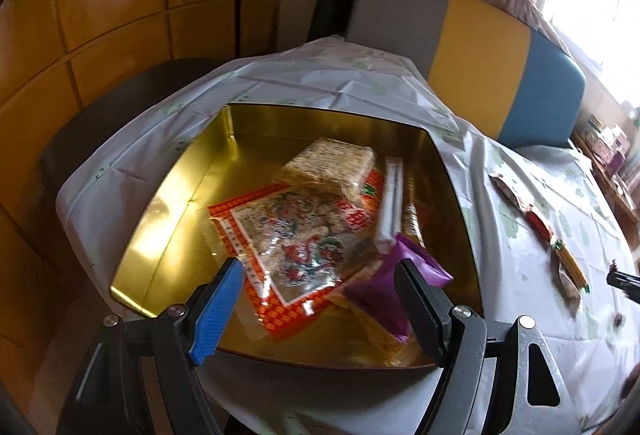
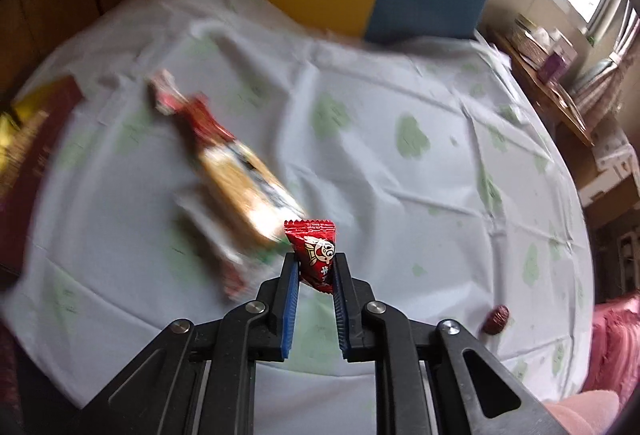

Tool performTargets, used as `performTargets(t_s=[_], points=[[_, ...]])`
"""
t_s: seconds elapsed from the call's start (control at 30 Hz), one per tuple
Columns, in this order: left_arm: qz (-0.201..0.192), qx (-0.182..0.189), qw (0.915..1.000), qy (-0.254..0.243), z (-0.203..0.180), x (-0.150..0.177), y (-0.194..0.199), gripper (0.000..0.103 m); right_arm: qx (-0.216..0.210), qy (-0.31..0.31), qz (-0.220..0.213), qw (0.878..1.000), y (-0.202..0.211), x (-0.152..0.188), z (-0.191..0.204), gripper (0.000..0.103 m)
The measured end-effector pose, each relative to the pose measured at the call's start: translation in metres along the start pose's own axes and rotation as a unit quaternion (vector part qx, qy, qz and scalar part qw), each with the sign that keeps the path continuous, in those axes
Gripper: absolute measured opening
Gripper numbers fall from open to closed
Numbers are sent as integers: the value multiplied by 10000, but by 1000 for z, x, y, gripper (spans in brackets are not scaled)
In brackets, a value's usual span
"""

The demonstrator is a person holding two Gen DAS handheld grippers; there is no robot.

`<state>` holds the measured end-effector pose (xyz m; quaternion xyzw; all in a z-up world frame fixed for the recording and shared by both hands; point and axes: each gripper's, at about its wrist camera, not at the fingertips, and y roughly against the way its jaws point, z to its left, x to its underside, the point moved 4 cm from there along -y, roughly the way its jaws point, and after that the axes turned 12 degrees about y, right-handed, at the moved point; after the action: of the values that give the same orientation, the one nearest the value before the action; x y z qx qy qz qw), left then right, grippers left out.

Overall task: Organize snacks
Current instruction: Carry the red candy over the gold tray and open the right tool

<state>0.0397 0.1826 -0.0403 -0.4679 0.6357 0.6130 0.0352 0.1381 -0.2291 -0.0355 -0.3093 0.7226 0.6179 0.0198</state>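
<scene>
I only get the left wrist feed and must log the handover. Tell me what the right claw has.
Observer: The right claw is shut on a small red candy packet, lifted off the tablecloth.
Operator: List what's left on the cloth.
Observer: A blurred row of wrapped snacks lies left of the claw.
Operator: Anything else, report it.
Observer: One small dark red sweet lies alone at the right.

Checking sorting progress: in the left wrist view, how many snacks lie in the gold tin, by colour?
Orange-bordered clear plastic bag: 1
Purple foil packet: 1
Pale cracker packs: 2
Long white packet: 1
Orange-striped packet, partly hidden: 1
Total: 6
</scene>
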Motion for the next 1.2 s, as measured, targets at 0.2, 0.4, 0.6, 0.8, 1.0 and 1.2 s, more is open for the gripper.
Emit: performTargets(t_s=[0.2,0.4,0.6,0.8,1.0,1.2], points=[[-65,-119,9997,222,18,-7,-1,78,-1064,403,-753,9907,32,-48,75,16],[-123,-176,9992,338,30,-12,-1,78,-2391,861,-1236,9592,55,-97,179,16],[-87,-150,9991,384,34,-11,-3,78,-2753,1184,-993,9488,33,-119,253,33],[-136,-123,9993,329,30,-11,-1,78,-2498,1182,-787,9578,16,-106,260,35],[-152,-98,9997,146,19,-6,1,78,-2351,1022,-944,9620,24,-95,238,35],[-188,-3,9998,-92,4,-1,8,78,-2106,888,-1043,9679,28,-78,210,36]])
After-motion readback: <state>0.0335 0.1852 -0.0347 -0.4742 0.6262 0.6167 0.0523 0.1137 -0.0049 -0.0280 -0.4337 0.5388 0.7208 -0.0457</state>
